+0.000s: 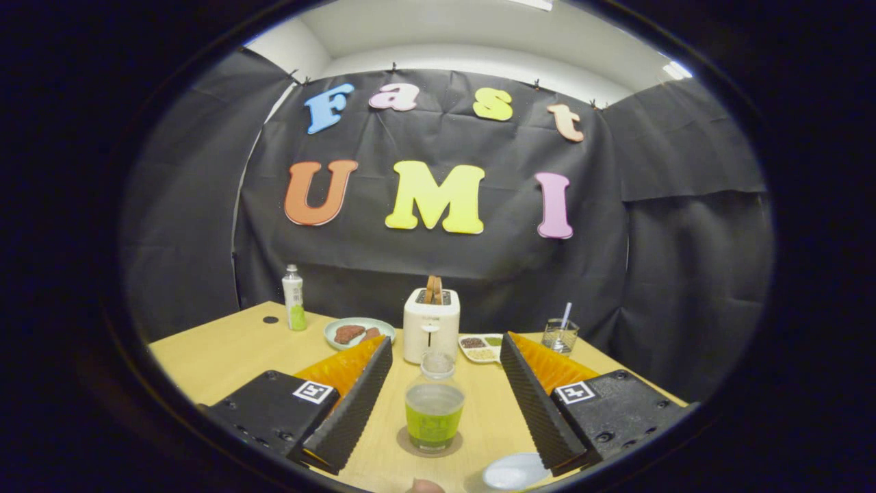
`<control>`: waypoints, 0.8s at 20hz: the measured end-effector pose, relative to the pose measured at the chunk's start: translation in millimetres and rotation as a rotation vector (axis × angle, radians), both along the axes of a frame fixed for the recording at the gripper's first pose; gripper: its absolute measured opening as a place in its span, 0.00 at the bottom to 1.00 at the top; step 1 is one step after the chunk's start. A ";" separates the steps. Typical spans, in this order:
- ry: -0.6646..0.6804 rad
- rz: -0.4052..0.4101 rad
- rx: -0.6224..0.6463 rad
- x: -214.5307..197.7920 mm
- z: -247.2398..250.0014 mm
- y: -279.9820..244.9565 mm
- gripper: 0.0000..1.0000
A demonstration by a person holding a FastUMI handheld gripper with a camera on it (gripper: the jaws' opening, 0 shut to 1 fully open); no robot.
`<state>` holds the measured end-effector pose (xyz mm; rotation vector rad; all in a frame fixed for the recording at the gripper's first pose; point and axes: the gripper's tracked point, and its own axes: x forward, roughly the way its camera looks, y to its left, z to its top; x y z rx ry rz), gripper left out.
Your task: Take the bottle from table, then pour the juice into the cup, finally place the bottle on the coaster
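- Between the gripper fingers, which stand wide apart and touch nothing, a small clear bottle of green juice stands upright on a round coaster. Judged from this, the final placement is done and the tool is free of the bottle.
- Bottle as landmark: the juice fills only its lower part, which suits a pour already made; this is a judgement.
- Just nearer than the bottle and to its right, a pale round cup sits at the table's near edge, partly hidden by the right finger; its contents cannot be told.
- Beyond the bottle: a white toaster, flanked by a plate of meat on the left and a divided snack tray on the right.
- Further right of the bottle: a glass with a straw. Far left: a tall drink bottle.
- Open room: bare table lies on both sides of the bottle, so a straight pull-back looks unobstructed; the cup is the closest hazard.
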<state>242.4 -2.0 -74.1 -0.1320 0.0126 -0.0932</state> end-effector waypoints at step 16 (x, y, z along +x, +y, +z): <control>0.044 -0.091 -0.086 -130.9 33.6 -24.4 1.00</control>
